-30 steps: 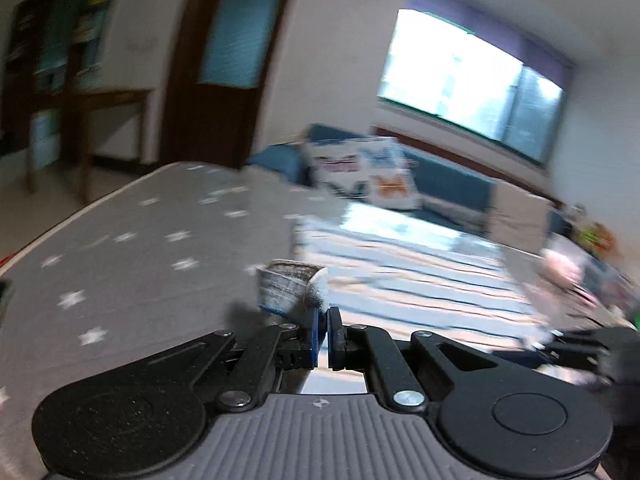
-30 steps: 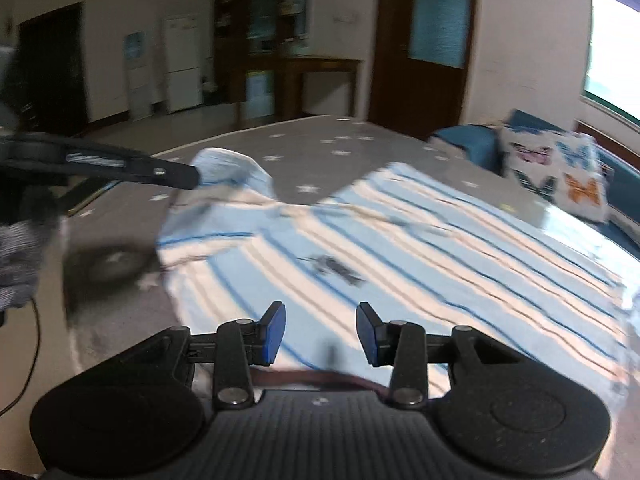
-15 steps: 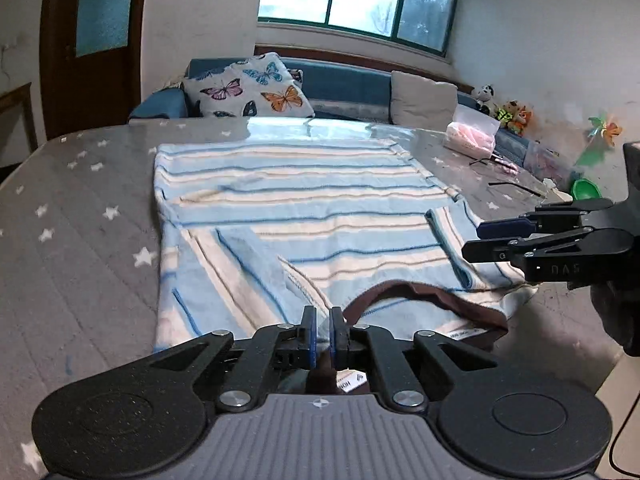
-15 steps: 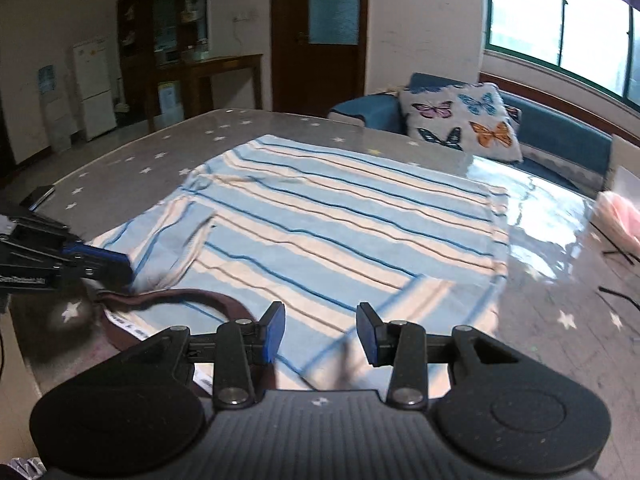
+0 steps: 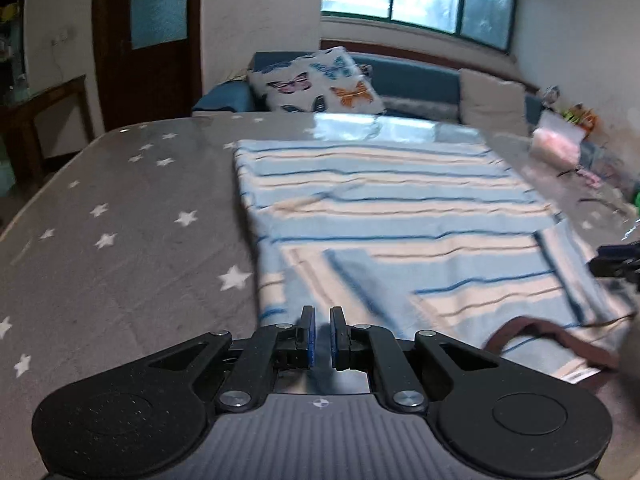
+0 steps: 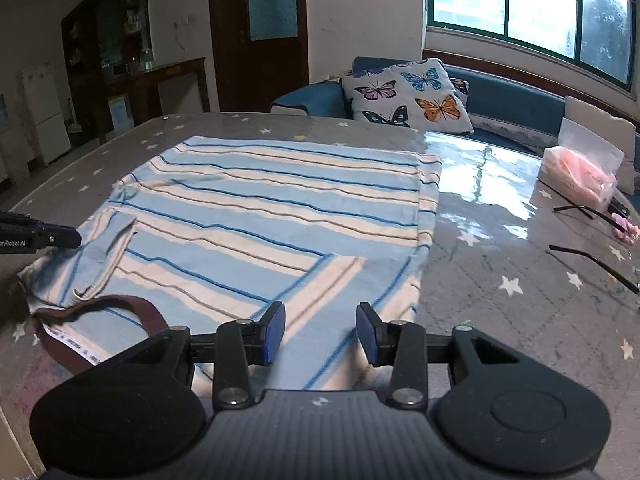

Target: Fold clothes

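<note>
Stripes of blue and cream are running across a shirt (image 5: pixel 392 216) that is lying flat on the star-printed grey table (image 5: pixel 120 216) in the left wrist view, filling the frame from the centre out to 3 o'clock. The left gripper (image 5: pixel 322 338) is hovering at 6 o'clock over the shirt's near edge, its blue pads sitting almost together with only a thin slit between them, and nothing is showing in that slit. The brown collar (image 5: pixel 548 334) is curling at 4 o'clock. The right gripper's dark tip (image 5: pixel 616 258) is poking in at 3 o'clock, just beside the folded-in sleeve (image 5: pixel 568 268). A butterfly pillow (image 5: pixel 316 80) is resting on the blue sofa (image 5: pixel 416 78) at 12 o'clock.

In the right wrist view the shirt (image 6: pixel 280 220) is lying spread from the centre toward 9 o'clock. The right gripper (image 6: pixel 321 332) is hanging at 6 o'clock over the shirt's near corner, jaws standing wide apart and gripping nothing. The left gripper's tip (image 6: pixel 60 236) is reaching in at 9 o'clock beside the other folded sleeve (image 6: pixel 108 256). The collar (image 6: pixel 120 316) is lying at 8 o'clock. A tissue pack (image 6: pixel 580 168) is sitting at 2 o'clock.
</note>
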`<act>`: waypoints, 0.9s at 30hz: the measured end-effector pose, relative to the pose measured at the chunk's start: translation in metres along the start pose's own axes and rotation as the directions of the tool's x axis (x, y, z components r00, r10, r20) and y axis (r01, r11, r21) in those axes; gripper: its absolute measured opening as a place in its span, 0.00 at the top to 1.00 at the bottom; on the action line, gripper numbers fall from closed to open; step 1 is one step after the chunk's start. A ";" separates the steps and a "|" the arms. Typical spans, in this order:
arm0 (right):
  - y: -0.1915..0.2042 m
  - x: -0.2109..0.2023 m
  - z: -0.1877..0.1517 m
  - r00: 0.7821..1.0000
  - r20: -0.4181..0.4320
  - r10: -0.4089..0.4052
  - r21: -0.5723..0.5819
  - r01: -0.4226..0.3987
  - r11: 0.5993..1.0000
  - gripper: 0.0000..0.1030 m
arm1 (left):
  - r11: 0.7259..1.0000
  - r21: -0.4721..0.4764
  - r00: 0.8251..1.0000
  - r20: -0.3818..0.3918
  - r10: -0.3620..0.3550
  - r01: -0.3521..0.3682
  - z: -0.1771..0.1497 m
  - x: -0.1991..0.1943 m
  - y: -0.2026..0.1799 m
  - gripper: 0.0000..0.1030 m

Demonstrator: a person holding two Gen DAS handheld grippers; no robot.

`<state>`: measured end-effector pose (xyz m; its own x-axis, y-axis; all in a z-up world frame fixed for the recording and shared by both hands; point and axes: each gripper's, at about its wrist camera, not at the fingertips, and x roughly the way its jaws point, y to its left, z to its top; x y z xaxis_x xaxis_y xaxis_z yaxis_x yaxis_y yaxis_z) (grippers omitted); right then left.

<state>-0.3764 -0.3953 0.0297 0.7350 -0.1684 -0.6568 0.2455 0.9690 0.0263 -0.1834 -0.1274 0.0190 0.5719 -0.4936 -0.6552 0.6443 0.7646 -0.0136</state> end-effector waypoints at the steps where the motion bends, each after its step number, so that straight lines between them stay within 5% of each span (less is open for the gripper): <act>1: 0.000 0.002 -0.001 1.000 -0.005 -0.003 -0.001 0.003 1.000 0.62 | 0.999 0.012 1.000 -0.001 0.030 -0.030 -0.002 0.002 0.001 0.92; 9: -0.002 0.010 -0.006 1.000 -0.030 0.006 0.002 -0.006 1.000 0.62 | 0.998 0.020 0.998 0.017 0.064 -0.064 0.009 0.004 0.002 0.90; 13: -0.003 0.012 -0.007 0.999 -0.033 0.012 0.007 -0.012 1.000 0.61 | 0.996 0.015 0.996 0.011 0.087 -0.087 0.022 0.021 -0.001 0.76; 19: -0.005 0.015 -0.009 0.999 -0.037 0.021 0.014 -0.020 1.000 0.61 | 0.997 -0.024 0.997 -0.017 0.073 -0.073 0.028 0.041 0.006 0.74; 27: -0.006 0.015 -0.011 0.999 -0.032 0.022 0.024 -0.021 1.000 0.61 | 0.996 -0.050 0.997 0.023 0.069 -0.068 0.026 0.036 0.012 0.95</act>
<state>-0.3735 -0.4013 0.0114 0.7193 -0.1415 -0.6801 0.2449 0.9678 0.0577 -0.1415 -0.1465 0.0150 0.6261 -0.4490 -0.6375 0.5781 0.8160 -0.0070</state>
